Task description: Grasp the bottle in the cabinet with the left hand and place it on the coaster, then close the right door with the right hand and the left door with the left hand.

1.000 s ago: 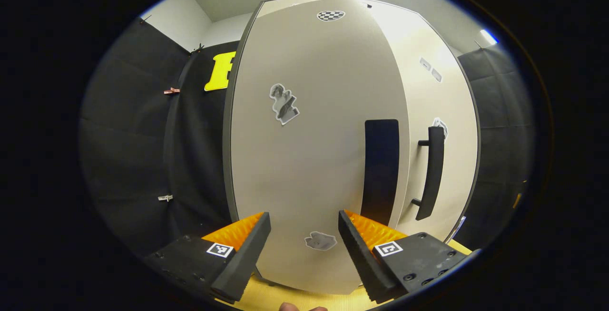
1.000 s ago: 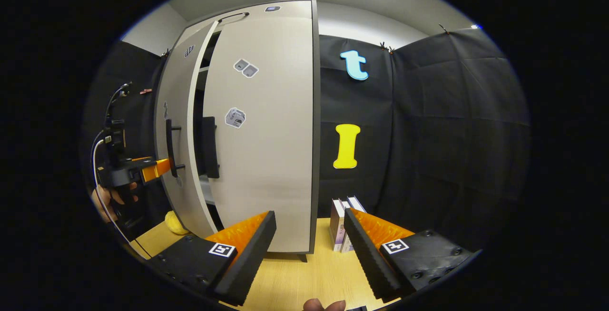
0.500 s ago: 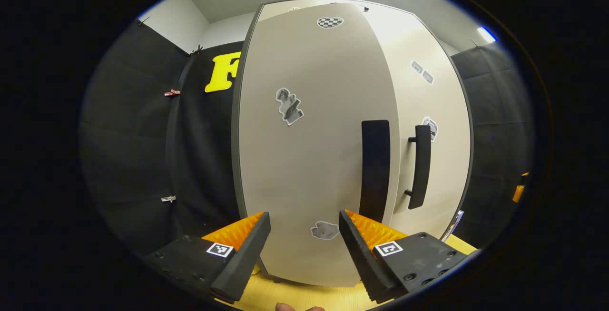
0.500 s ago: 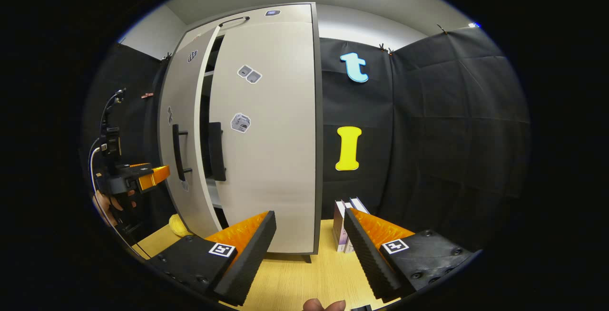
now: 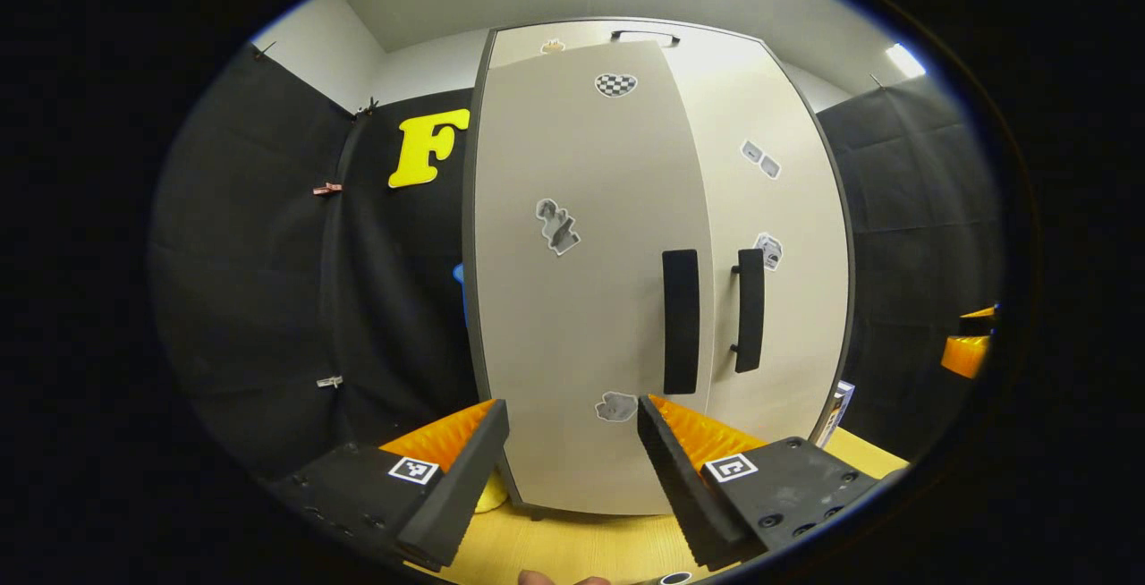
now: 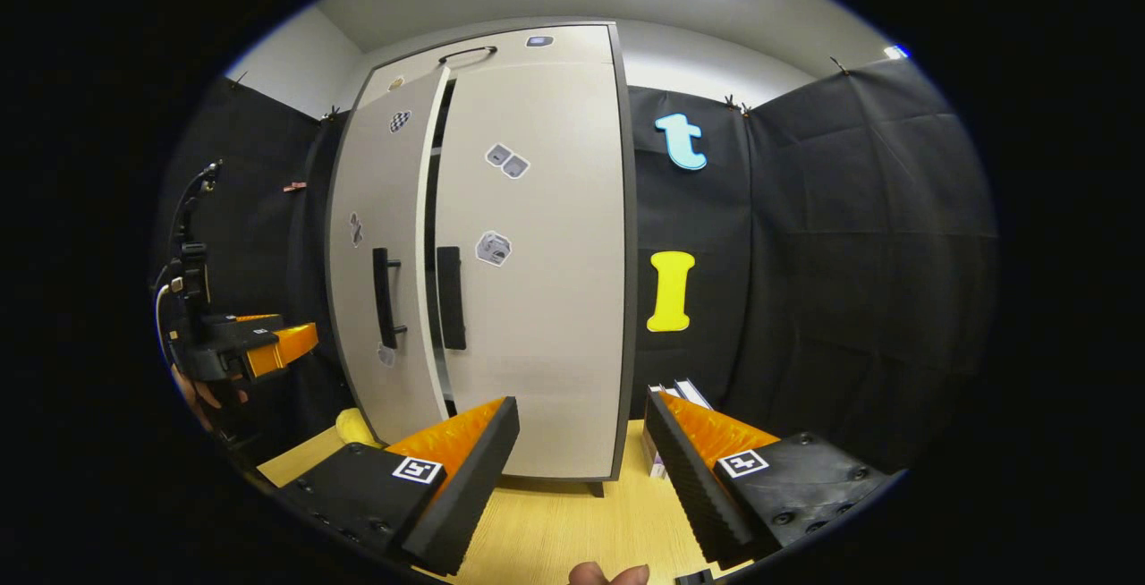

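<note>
Both the left gripper [image 5: 572, 460] and right gripper [image 6: 581, 464] gape empty before the tall beige two-door cabinet [image 6: 537, 299], its left door [image 6: 385, 254] seemingly slightly ajar.

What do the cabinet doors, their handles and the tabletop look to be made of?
Cabinet doors: probably laminated board, matte beige with dark edge banding. Handles: matte black bars, metal or plastic, hard to tell. Tabletop: light wood or wood-look laminate, faint grain lines.

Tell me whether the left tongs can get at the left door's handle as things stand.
Probably yes. The left tongs are open and face the left door, with its handle just ahead and nothing between. The door stands a little ajar, so a push may suffice.
</note>
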`<state>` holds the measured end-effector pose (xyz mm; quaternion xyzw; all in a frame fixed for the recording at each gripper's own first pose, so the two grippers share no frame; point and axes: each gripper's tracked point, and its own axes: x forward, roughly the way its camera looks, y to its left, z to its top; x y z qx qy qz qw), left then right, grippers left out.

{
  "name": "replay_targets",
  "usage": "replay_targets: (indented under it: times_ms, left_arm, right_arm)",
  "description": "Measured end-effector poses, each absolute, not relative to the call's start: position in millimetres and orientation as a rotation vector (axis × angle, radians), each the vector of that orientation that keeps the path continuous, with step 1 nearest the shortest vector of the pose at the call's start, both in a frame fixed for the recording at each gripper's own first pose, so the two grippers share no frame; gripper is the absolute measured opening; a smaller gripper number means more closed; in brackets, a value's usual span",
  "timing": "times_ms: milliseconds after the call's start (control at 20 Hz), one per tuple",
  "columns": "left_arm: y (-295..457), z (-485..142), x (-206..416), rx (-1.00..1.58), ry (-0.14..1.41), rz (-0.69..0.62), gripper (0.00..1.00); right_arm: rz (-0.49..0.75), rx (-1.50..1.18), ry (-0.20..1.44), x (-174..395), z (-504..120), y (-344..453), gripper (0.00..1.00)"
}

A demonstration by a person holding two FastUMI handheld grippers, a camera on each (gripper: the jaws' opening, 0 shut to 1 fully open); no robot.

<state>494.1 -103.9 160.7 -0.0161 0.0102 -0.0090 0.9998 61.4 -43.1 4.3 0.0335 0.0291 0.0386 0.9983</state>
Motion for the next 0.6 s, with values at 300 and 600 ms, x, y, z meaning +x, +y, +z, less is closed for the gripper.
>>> replay_targets:
  times_ms: [300,600]
  left_arm:
    - [-95.5,163.8,462.1,-0.043,0.014,-0.026,0.93]
    - [-84.9,171.3,431.8,-0.047,-0.012,-0.04,0.92]
  right_arm:
    - [0.096,0.064,0.043,50.5,13.6,-27.1,0.95]
    - [0.104,0.064,0.027,40.3,20.3,-15.9,0.95]
